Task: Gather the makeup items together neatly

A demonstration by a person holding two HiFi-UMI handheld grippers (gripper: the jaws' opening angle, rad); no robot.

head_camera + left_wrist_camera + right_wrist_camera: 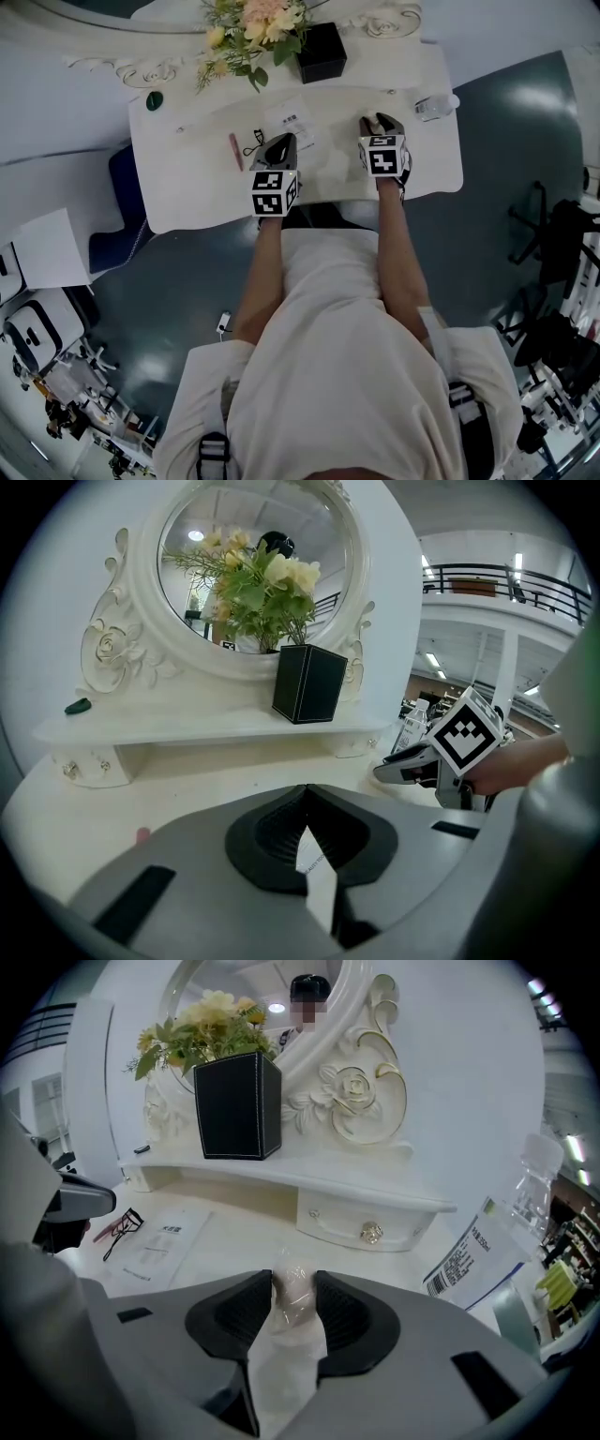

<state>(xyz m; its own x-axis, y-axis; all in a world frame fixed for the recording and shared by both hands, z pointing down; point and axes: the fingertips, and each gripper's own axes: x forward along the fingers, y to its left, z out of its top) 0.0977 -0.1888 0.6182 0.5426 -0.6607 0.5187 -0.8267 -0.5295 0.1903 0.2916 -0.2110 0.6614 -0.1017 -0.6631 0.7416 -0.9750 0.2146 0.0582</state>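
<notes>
Head view: both grippers are over the white dressing table (187,192). The left gripper (284,142) is just beside a pink stick (236,151), an eyelash curler (255,141) and a printed sheet (292,120). The right gripper (377,123) stands apart, further right.

Left gripper view: the jaws are clamped together on a thin white slip (319,883).

Right gripper view: the jaws grasp a clear-wrapped pale item (292,1330), with the small drawer (361,1227) beyond it.

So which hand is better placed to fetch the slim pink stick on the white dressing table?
Probably left. The slim pink stick lies near the left claw; the right claw sits farther across. Left grips a thin white packet, right a clear-wrapped pale packet, so release first.
</notes>
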